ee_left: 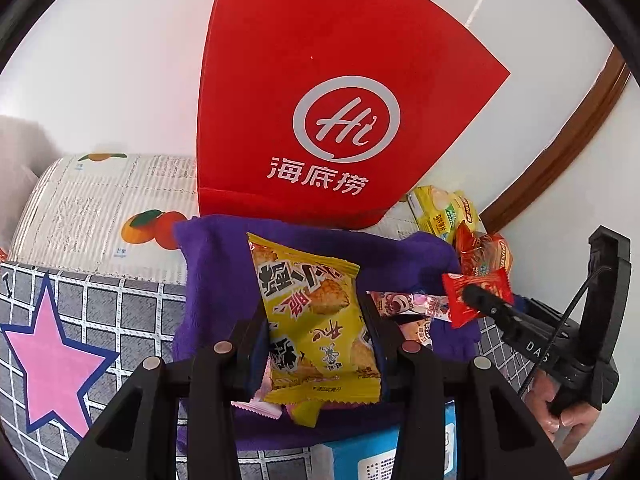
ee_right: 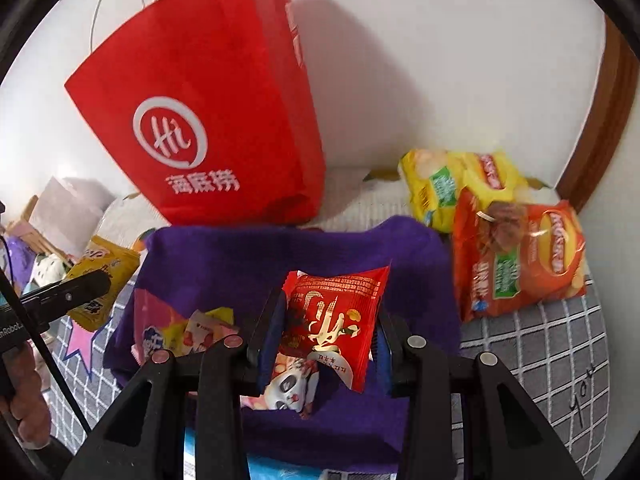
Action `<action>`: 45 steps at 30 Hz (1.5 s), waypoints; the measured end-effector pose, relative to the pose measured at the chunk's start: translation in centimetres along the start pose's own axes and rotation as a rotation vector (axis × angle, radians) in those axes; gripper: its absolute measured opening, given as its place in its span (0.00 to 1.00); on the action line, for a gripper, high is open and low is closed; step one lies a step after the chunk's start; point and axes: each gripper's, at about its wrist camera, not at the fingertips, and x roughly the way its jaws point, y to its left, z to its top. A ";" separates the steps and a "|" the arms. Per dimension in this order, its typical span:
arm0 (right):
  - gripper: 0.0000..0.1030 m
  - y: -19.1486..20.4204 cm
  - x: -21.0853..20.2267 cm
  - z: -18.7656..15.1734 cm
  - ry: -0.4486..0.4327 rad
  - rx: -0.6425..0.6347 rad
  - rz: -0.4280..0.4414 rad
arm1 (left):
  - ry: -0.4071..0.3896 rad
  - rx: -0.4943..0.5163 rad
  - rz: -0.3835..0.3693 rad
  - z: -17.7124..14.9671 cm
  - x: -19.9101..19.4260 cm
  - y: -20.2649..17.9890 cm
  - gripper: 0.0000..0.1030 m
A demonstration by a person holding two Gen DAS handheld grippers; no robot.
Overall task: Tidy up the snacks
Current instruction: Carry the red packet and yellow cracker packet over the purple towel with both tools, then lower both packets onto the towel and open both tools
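Left fingers (ee_left: 316, 344): we found them clamped on the yellow snack packet (ee_left: 316, 320), one pad on each long edge, packet upright between them.
Right fingers (ee_right: 324, 340): we found them clamped on the red snack packet (ee_right: 334, 316), tilted, its lower corner hanging below the pads.
Long axis: we judged both packets to run along the fingers, away from each camera.
Governing relation: we noted the red paper bag (ee_right: 208, 120) standing upright behind the purple cloth (ee_right: 224, 252), ahead of and above both packets; its mouth was out of view.
Nearer hand: we could not tell which.
Loose snacks: we saw small packets (ee_right: 188, 332) lying on the cloth below.
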 end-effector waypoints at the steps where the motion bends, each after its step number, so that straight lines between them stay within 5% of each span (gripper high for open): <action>1: 0.39 0.2 0.0 0.0 0.004 -0.006 0.010 | -0.004 0.001 0.000 0.0 -0.1 0.0 0.38; 16: 0.39 2.6 0.7 -0.4 0.043 -0.054 0.048 | -0.015 0.006 -0.013 0.0 -1.0 -0.3 0.38; 45: 0.40 3.0 3.4 -0.8 0.126 -0.090 -0.013 | 0.006 0.019 -0.015 0.0 -0.3 -0.5 0.38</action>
